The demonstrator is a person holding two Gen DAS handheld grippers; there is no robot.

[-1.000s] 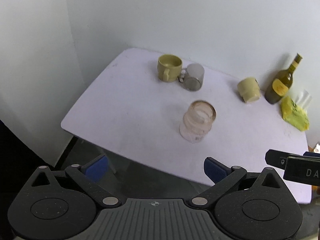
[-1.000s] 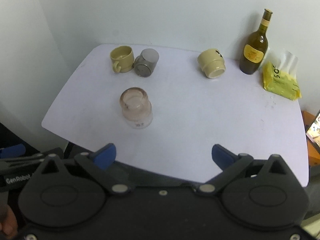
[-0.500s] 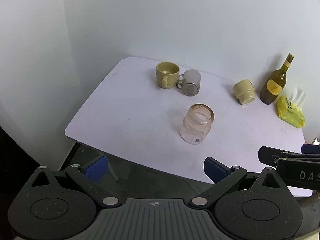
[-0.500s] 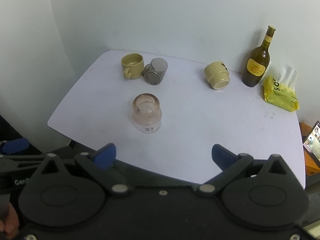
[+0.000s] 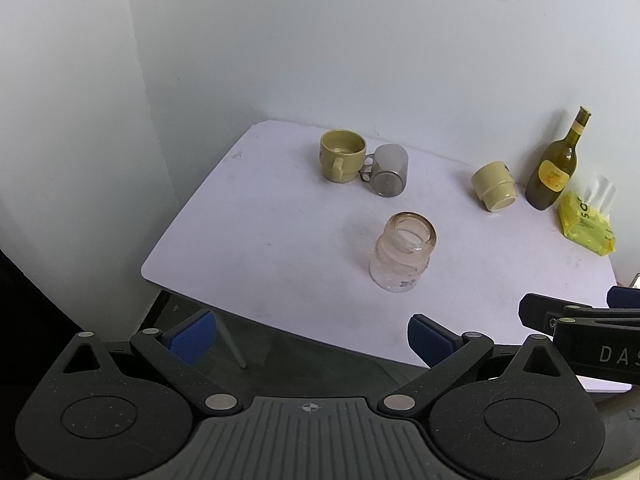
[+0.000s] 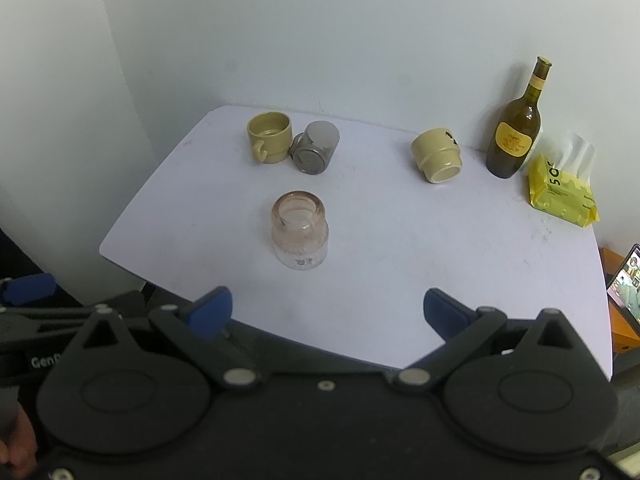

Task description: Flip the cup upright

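Note:
A clear pinkish glass cup (image 5: 402, 252) (image 6: 300, 236) stands upside down near the middle of the white table (image 5: 280, 216) (image 6: 400, 260). A metal cup (image 5: 387, 176) (image 6: 316, 152) lies on its side at the back, touching an upright olive mug (image 5: 342, 155) (image 6: 269, 137). A cream cup (image 5: 494, 186) (image 6: 437, 155) lies on its side further right. My left gripper (image 5: 310, 334) is open and empty, back from the table's front edge. My right gripper (image 6: 326, 310) is open and empty over the front edge.
A dark wine bottle (image 5: 554, 168) (image 6: 516, 124) and a yellow tissue pack (image 5: 586, 220) (image 6: 562, 194) stand at the back right by the wall. A phone screen (image 6: 626, 280) shows past the table's right edge. The right gripper's body (image 5: 580, 320) shows in the left wrist view.
Both grippers have pulled back and up from the table, so all objects look smaller and farther. Nothing on the table has moved.

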